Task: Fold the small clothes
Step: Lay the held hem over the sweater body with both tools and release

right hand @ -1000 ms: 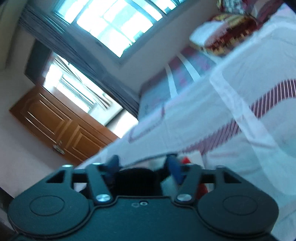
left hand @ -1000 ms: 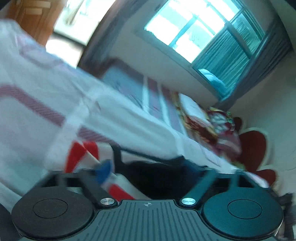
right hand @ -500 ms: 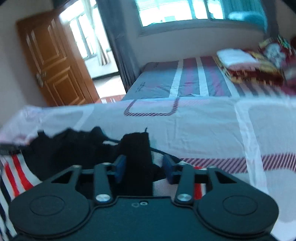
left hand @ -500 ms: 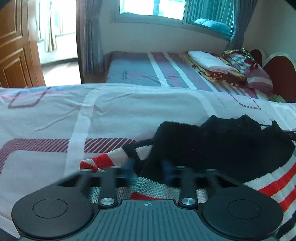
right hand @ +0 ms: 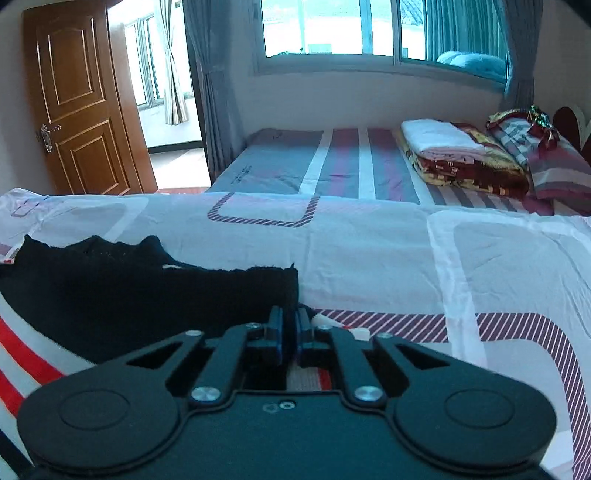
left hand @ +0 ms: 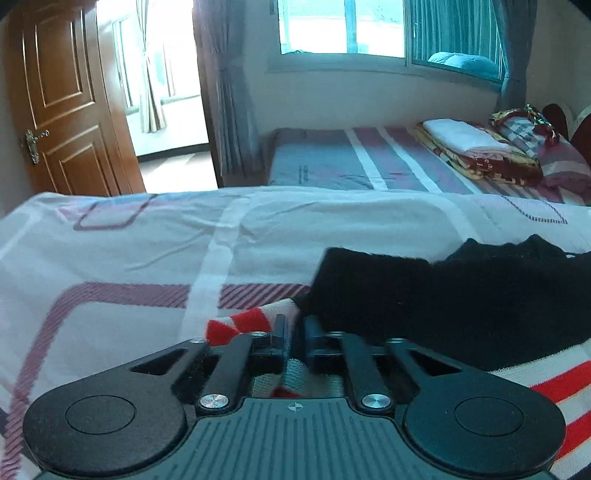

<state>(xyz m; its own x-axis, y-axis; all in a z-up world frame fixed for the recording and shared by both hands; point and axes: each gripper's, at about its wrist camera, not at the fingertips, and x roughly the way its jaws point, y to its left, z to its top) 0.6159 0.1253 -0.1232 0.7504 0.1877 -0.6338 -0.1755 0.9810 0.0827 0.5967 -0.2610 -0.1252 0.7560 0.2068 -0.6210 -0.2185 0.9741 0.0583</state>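
Note:
A knitted sweater [left hand: 443,295] lies on the white patterned bedsheet [left hand: 129,258]; it has a black upper part and red, white and dark stripes. My left gripper [left hand: 294,326] is shut on the sweater's striped edge at its left side. In the right wrist view the same sweater [right hand: 147,288] spreads to the left, and my right gripper [right hand: 289,320] is shut on its black edge at the right side. Both grippers sit low, close to the bedsheet [right hand: 369,251].
A second bed [right hand: 332,162] with a striped grey cover stands behind, with folded blankets [right hand: 461,155] at its right. A wooden door [left hand: 62,99] stands open at the left. A window with curtains [right hand: 369,29] fills the back wall.
Both cameras swung from a tilted view to level and came down close to the sweater. Both grippers closed from open onto the sweater's edges.

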